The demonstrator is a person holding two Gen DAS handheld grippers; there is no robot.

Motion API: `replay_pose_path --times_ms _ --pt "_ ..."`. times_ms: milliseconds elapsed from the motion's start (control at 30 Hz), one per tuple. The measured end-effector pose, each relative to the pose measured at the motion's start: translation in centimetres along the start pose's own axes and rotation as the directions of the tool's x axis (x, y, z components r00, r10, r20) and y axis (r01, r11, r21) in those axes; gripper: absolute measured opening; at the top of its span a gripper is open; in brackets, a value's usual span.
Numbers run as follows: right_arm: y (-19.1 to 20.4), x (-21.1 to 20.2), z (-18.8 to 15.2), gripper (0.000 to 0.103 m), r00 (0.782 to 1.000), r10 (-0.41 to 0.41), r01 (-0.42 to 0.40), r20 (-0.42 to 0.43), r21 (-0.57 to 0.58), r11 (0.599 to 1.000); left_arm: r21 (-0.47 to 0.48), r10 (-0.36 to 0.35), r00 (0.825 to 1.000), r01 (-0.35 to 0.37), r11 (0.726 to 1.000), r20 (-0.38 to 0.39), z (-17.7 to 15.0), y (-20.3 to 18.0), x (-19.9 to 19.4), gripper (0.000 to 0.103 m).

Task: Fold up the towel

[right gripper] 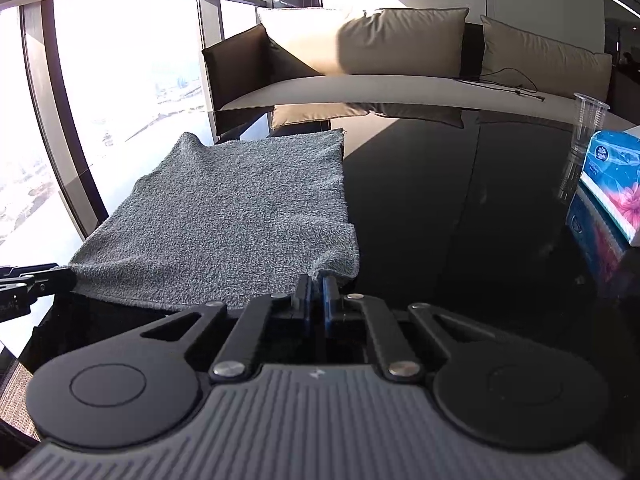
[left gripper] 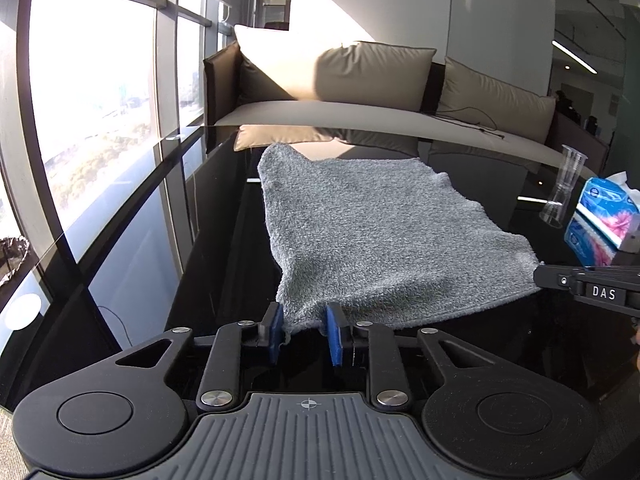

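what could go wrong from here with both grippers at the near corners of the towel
The left gripper looks open around its corner of the grey terry towel, while the right gripper is pinched shut on its corner, so a lift might raise one side only. A wide sweep might also topple the clear plastic cup beside the blue tissue pack.

Both wrist cameras sit low and close over the black counter (left gripper: 520,340), facing the sofa (left gripper: 360,72). Both share the grey towel (left gripper: 380,232), centre frame for the left camera, left of centre for the right.
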State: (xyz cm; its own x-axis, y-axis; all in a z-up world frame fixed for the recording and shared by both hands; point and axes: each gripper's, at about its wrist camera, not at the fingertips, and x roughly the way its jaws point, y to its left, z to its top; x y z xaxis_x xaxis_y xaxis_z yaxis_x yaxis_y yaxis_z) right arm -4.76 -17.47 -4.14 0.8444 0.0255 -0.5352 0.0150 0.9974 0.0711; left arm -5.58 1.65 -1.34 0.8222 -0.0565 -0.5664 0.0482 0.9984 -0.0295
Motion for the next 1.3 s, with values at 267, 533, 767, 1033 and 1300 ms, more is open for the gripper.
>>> replay_pose_path --times_ms 267,533,767,1033,1300 --pt "0.1 -1.7 0.4 0.005 0.998 0.025 -0.025 0.050 0.000 1.000 -0.030 -0.030 0.999 0.030 0.999 0.018 0.3 0.6 -0.9 0.005" --pt "0.4 -4.9 0.4 0.005 0.992 0.043 -0.042 0.116 -0.007 0.999 -0.059 -0.051 0.998 0.053 0.997 0.043 0.8 1.2 -2.3 0.005" --pt "1.0 -7.5 0.2 0.005 0.987 0.074 -0.073 0.141 -0.010 0.997 -0.085 -0.040 0.997 0.046 0.995 0.070 0.8 1.4 -4.2 0.005" --pt "1.9 -10.0 0.4 0.005 0.979 0.108 -0.107 0.175 -0.015 0.994 -0.088 -0.028 0.995 0.036 0.995 0.099 2.3 1.4 -4.1 0.005" --pt "1.9 -8.7 1.9 0.005 0.974 0.113 -0.113 0.195 -0.008 0.994 -0.097 -0.018 0.992 0.030 0.995 0.123 3.5 1.4 -4.1 0.005"
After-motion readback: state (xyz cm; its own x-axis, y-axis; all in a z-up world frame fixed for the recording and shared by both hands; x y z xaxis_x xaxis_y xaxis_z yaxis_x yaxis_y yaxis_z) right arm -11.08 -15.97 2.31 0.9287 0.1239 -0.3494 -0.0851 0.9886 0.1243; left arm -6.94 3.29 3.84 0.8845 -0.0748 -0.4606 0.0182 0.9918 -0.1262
